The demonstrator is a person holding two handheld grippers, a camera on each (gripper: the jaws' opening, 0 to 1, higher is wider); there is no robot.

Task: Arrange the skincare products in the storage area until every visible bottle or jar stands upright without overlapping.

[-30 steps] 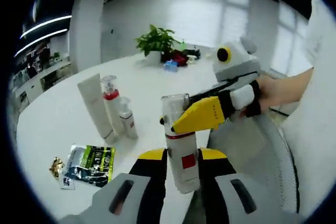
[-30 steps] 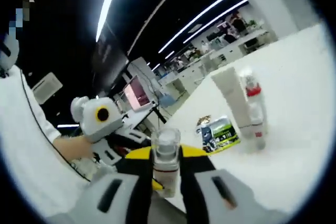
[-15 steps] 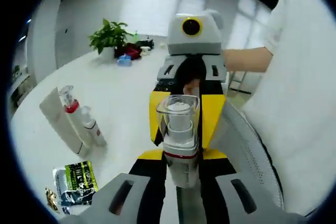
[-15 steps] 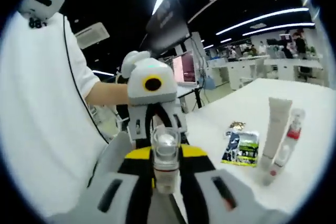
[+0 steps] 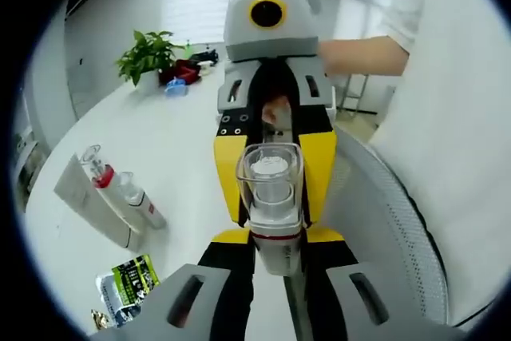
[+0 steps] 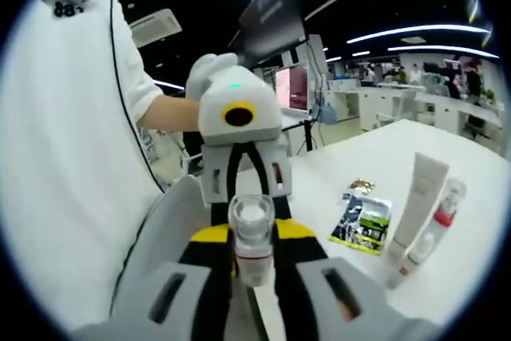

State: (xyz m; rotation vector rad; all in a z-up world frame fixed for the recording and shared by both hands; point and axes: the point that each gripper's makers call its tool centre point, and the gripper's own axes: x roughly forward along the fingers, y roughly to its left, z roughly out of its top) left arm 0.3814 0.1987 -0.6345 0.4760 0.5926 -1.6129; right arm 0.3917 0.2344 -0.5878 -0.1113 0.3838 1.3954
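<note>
1. A clear-capped pump bottle with a red band and pale body [image 5: 271,197] is held in the air above the white round counter [image 5: 184,141], off its near edge, with a grey mesh chair [image 5: 391,229] just beside. Both grippers face each other across it.
2. The left gripper [image 5: 273,249] has its jaws closed on the bottle's lower body. The right gripper [image 6: 254,255] has its jaws pressed to the same bottle [image 6: 252,233]; in the left gripper view its yellow jaws flank the cap.
3. The bottle's long axis runs along each view's jaws, cap end toward the right gripper's side in the left gripper view; how it sits relative to the counter, I cannot tell.
4. Risk, as I judge it: a double grip during hand-over could twist or pop the loose clear cap, or the bottle could drop to the floor if one side lets go early.
5. On the counter stand a white tube [image 6: 415,197] and two small pump bottles [image 5: 120,193], close together; a green-and-black sachet [image 6: 363,221] lies near them.
</note>
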